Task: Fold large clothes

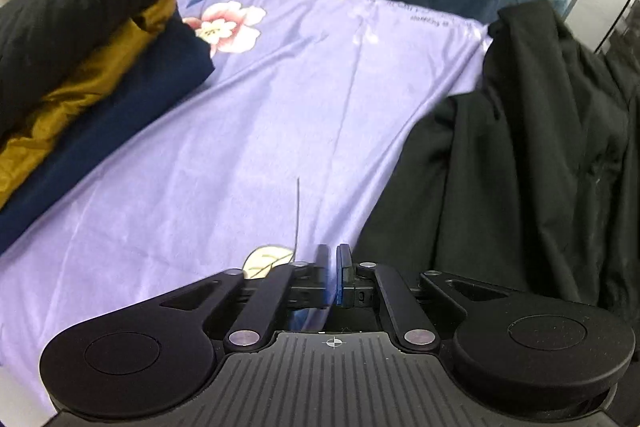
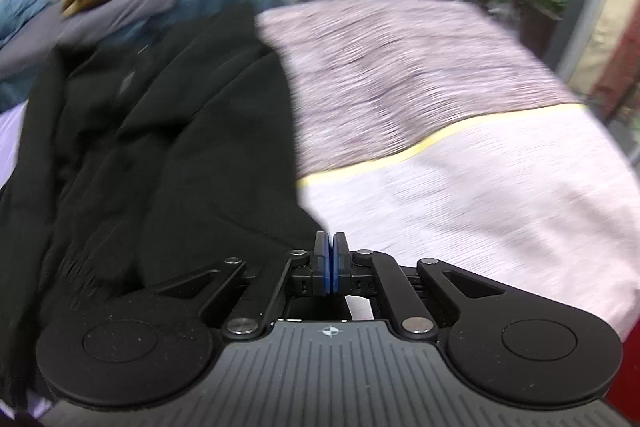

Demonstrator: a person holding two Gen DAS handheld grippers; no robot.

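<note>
- Left wrist view: the left hand-held gripper (image 1: 333, 259) is seen slightly parted, empty (black garment (image 1: 520, 163) to its right).
- The right hand-held gripper (image 2: 331, 247) is pressed together, empty.

Black garment (image 1: 520, 147), crumpled in loose folds, heaped at right on lilac floral sheet (image 1: 260, 147); in right view (image 2: 160, 147), left of pink speckled cover (image 2: 440, 107).

We see soft, even indoor light with faint shadows and a mild sheen on the purple sheet (image 1: 248, 147), fisheye bending at both pictures' edges, and heavy motion blur smearing the pale blanket (image 2: 460, 131) in the right view.
</note>
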